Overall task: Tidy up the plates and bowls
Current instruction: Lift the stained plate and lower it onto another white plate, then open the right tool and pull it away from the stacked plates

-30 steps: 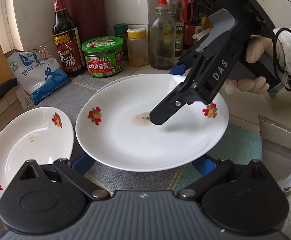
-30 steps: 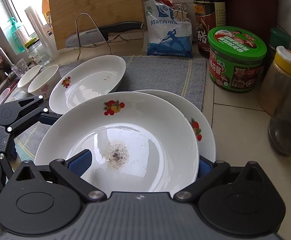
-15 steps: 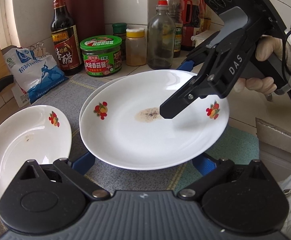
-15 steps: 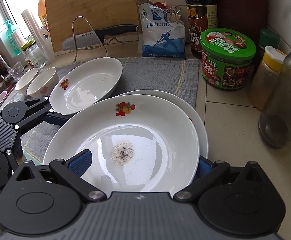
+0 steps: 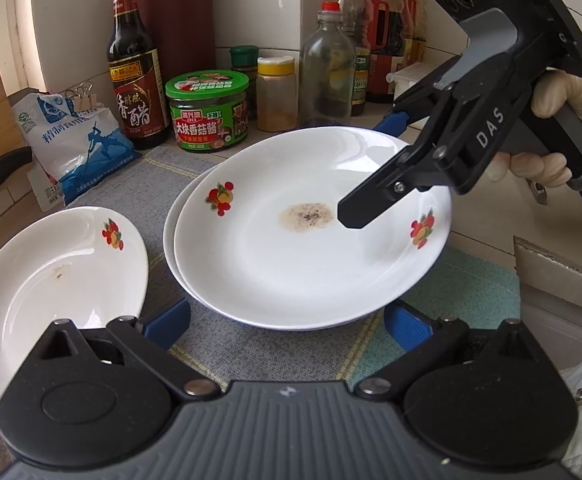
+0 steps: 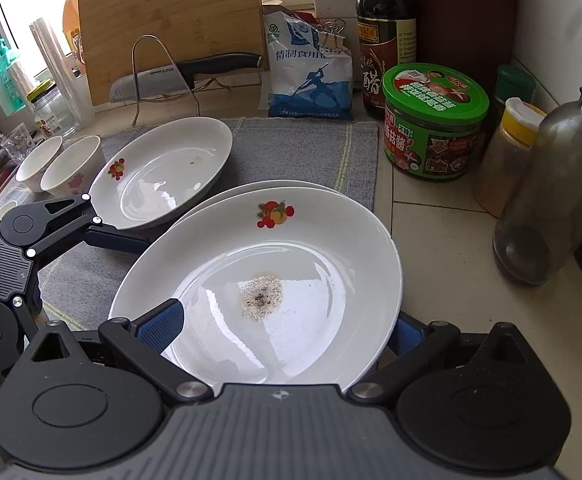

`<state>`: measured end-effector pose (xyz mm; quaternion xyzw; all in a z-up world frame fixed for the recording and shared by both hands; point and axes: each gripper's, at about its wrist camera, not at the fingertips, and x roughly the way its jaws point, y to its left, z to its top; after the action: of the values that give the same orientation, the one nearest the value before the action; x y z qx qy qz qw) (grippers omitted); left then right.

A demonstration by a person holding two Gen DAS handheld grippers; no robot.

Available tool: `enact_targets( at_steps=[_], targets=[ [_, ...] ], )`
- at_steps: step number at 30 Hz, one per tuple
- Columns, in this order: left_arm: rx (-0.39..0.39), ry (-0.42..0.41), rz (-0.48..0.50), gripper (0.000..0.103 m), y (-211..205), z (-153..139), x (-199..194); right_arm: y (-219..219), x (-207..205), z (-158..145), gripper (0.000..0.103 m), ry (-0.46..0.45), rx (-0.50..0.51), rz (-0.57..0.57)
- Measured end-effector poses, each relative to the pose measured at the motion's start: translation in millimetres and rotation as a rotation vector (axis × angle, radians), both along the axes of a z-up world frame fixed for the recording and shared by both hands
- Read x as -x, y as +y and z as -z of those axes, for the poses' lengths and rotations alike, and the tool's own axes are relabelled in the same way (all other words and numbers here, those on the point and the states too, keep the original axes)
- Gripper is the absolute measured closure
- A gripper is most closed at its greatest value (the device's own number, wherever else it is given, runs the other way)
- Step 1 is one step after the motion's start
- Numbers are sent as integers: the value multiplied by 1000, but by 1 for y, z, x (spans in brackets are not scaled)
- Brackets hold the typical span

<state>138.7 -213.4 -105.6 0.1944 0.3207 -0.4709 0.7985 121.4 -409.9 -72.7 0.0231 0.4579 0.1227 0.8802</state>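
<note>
A white soiled plate with fruit prints lies on top of a second white plate on the grey mat. My right gripper straddles the top plate, one finger above its near rim and one below; whether it pinches the rim I cannot tell. It also shows in the left wrist view. My left gripper is open just in front of the stack, jaws wide apart. A third plate lies to the left. Two small bowls stand beyond it.
Vinegar bottle, green-lidded jar, spice jar, glass bottle and salt bag line the back wall. A cutting board and knife stand behind the mat.
The top plate has shifted right and back, settling over the second plate so that only the lower plate's left rim shows. My right gripper moved with it. My left gripper stayed low in front.
</note>
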Motion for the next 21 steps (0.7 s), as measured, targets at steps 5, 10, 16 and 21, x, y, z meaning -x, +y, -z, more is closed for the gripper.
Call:
enact_targets(
  at_steps=[5, 10, 16, 21],
  targets=[
    [14, 12, -20, 0, 3, -1, -1, 4, 3, 0, 0, 9, 37, 20],
    [19, 11, -41, 0, 4, 0, 2, 6, 5, 3, 0, 32, 77, 50],
    [31, 15, -88, 1, 11, -2, 4, 14, 14, -1, 0, -2, 121, 27],
    [51, 12, -167, 1, 21, -8, 9, 27, 20, -12, 0, -69, 149, -10]
  ],
)
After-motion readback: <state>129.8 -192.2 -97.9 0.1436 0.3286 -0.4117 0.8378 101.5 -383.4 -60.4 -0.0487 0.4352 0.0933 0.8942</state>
